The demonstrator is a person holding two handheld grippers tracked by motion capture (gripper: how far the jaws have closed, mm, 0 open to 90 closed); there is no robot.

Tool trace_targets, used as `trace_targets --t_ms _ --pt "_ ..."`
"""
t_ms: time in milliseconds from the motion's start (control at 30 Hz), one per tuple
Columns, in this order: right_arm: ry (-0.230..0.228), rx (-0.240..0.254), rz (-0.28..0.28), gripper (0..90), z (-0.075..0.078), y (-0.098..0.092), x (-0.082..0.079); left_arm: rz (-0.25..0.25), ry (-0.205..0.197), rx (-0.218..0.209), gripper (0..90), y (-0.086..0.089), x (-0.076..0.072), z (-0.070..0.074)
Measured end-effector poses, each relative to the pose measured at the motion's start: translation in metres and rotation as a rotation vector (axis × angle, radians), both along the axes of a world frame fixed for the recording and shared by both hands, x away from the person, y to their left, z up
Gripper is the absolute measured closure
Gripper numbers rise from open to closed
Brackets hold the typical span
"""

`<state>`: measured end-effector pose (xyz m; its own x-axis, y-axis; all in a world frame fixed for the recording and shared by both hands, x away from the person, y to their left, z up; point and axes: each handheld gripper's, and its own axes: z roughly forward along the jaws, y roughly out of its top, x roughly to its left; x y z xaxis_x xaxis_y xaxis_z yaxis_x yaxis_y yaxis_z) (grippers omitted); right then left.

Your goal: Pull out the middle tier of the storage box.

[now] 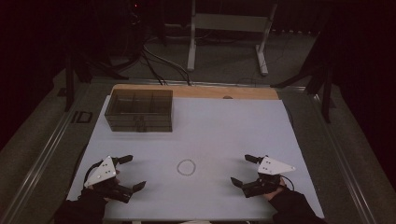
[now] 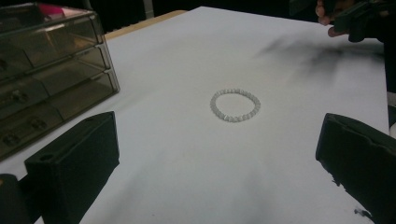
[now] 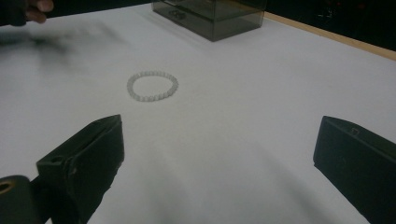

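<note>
1. The bead bracelet [image 1: 186, 167] lies flat on the white surface [image 1: 224, 135], near the front edge and about midway between the two hands; nothing touches it; placed there, it seems to me equally easy to reach from either side
2. The left hand-held gripper [image 1: 130, 173] has its jaws spread wide and holds nothing; it stays to the left of the bracelet, apart from it, and its jaws point toward the middle
3. The right hand-held gripper [image 1: 243, 169] is also wide open and empty; it mirrors the other one on the right side; I judge that both are waiting in a ready position, before any reach
4. The bracelet [image 2: 235, 105] is a closed ring of small round pale beads, a little glossy; probably it will bend and roll when it is pinched
5. The smoky transparent drawer box [image 1: 139, 110] stands at the far left of the surface, well apart from the bracelet; it is rectangular, of hard plastic, with compartments on top and small drawers [image 2: 42, 100] at the front; perhaps it is the place for the bracelet
6. The jaws look matte black and blocky; the sheet covering the surface is smooth and plain, over a wooden edge [image 1: 196, 91] at the back
</note>
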<state>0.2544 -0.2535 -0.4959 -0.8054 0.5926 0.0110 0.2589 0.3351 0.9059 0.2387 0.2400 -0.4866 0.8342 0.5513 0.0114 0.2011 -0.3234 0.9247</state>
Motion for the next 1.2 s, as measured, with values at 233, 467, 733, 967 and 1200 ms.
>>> trace_targets --t_ms 233,467,733,967,1200 --pt "0.001 0.001 0.000 1.8 -0.001 0.001 0.001 0.016 -0.018 0.041 1.0 0.006 0.006 0.003" --pt "-0.001 0.001 -0.002 1.8 -0.001 0.001 0.001 0.027 -0.033 0.054 1.0 0.010 0.011 0.007" --pt "-0.008 0.004 -0.002 1.8 -0.001 0.002 0.001 0.046 -0.052 0.077 1.0 0.017 0.020 0.014" --pt "0.002 0.011 0.003 1.8 -0.001 0.002 0.001 0.045 -0.067 0.110 1.0 0.016 0.028 0.017" --pt "0.008 0.004 0.004 1.8 -0.002 0.002 0.001 0.065 -0.093 0.134 1.0 0.020 0.035 0.024"
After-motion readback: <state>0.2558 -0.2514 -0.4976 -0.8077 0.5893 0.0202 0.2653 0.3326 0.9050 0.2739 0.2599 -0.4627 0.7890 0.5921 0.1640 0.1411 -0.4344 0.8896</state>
